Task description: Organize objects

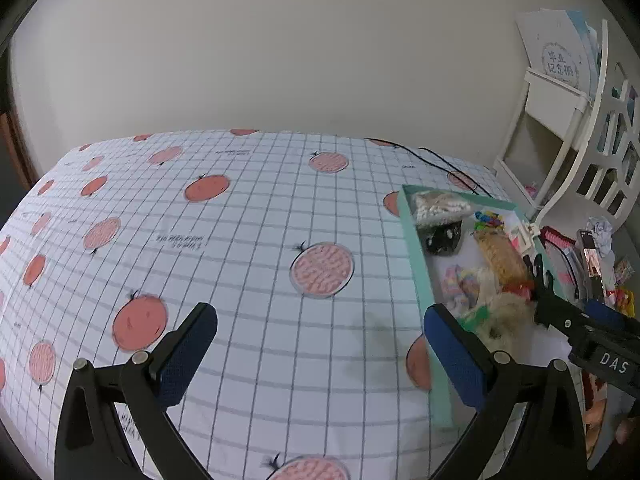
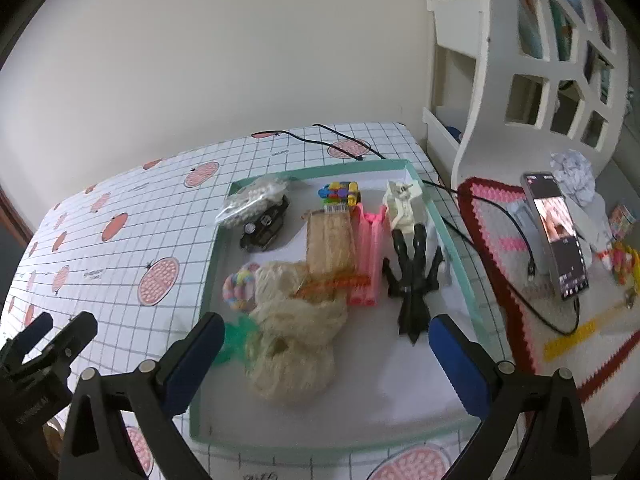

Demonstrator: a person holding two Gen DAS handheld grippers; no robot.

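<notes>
A shallow teal-rimmed box (image 2: 208, 276) lies on the checked tablecloth and holds several small things: a beige yarn bundle (image 2: 296, 340), a pink comb-like piece (image 2: 368, 252), a black clip (image 2: 414, 280), a bag of beads (image 2: 250, 200), a black toy car (image 2: 266, 226), a pastel bracelet (image 2: 238, 286) and a colourful block toy (image 2: 340, 192). My right gripper (image 2: 326, 340) hangs open just above the yarn bundle, holding nothing. My left gripper (image 1: 320, 336) stands open over bare tablecloth, left of the box (image 1: 416, 264). The right gripper (image 1: 560, 312) shows at the box's right side.
A white shelf unit (image 2: 520, 80) stands at the right. A crocheted mat (image 2: 516, 248) beside the box carries a propped phone (image 2: 558, 236), a black cable (image 2: 516, 224), crumpled paper (image 2: 574, 176) and small toys. The tablecloth (image 1: 240, 240) has red fruit prints.
</notes>
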